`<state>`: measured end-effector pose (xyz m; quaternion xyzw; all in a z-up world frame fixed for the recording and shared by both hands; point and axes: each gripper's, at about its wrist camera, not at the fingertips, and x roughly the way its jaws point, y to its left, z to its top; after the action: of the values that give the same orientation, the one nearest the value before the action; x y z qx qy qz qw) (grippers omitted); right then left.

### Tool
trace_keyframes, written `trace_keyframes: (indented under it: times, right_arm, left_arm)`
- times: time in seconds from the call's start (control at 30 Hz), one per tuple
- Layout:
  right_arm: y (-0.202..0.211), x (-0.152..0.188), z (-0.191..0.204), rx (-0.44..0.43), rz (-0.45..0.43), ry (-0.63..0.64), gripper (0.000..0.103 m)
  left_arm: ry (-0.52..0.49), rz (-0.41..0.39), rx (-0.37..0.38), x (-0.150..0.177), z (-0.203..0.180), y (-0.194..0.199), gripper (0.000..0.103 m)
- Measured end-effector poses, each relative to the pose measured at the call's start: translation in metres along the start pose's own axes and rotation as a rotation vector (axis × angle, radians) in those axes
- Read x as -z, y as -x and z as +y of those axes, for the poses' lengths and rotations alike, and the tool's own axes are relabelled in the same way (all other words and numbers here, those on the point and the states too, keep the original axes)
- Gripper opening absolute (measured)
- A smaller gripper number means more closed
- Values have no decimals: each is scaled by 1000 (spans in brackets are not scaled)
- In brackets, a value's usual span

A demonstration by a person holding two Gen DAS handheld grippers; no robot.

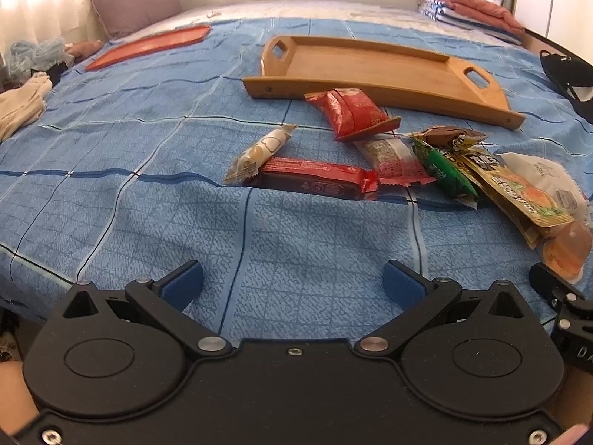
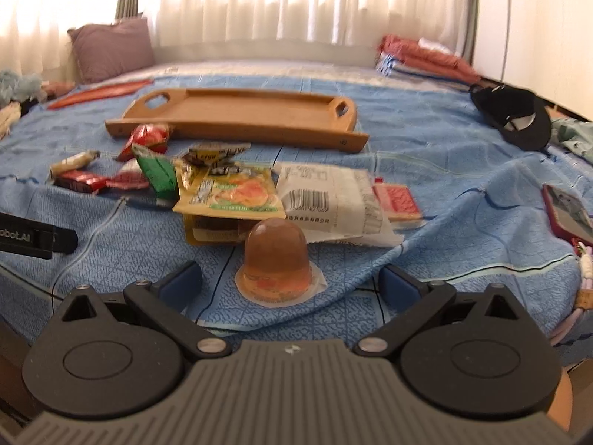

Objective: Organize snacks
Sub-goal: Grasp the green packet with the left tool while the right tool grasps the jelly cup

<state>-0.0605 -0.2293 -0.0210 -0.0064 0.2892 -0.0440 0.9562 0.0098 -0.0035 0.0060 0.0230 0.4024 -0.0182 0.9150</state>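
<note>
Both grippers, left gripper (image 1: 292, 276) and right gripper (image 2: 291, 280), are spread wide and hold nothing. Several snack packets (image 2: 226, 189) lie scattered on the blue bedspread (image 1: 148, 222) just in front of the wooden tray (image 2: 237, 111). Nearer than these, well short of the tray, an orange jelly cup (image 2: 276, 259) stands upside down between the right fingertips (image 2: 183, 278), touching neither.

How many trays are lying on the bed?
2: a wooden tray with handle cutouts just behind the snack pile, nothing in it, and a flat red tray farther back to the left, near the pillow.
</note>
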Motion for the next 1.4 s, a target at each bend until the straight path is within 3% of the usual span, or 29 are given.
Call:
trace_keyframes:
  times: [0.07,0.23,0.3,0.37,0.43,0.53,0.57,0.67,0.93,1.17,1.4]
  right_arm:
    - [5,2,-1,7,-24,-4,101]
    - [20,-1,-4,2,-91,-14,91]
    - [24,-3,-5,-8,-105,-3,85]
    - [26,-5,-4,-17,-111,8,79]
    - [27,-6,-5,-26,-110,8,72]
    - [25,-6,-5,-39,-98,14,58]
    - [25,-5,-4,-39,-94,18,50]
    - [23,-2,-1,-52,-84,22,43]
    - [17,1,0,-61,-70,26,43]
    - [15,0,-3,-87,-59,33,41]
    - [28,-5,-7,-117,-56,4,41]
  left_arm:
    - [7,6,42,-4,0,2,99]
    - [-8,-115,115,-12,-10,19,95]
    - [-3,-150,141,-17,-14,21,87]
    - [28,-165,183,-22,-16,21,70]
    - [47,-165,222,-27,-22,20,64]
    - [59,-149,251,-34,-31,13,33]
    - [74,-137,260,-37,-33,10,29]
    - [117,-110,290,-43,-37,-2,29]
    - [156,-75,292,-49,-53,-28,32]
    - [173,-109,307,-49,-56,-26,13]
    - [136,-155,319,-49,-46,-5,10]
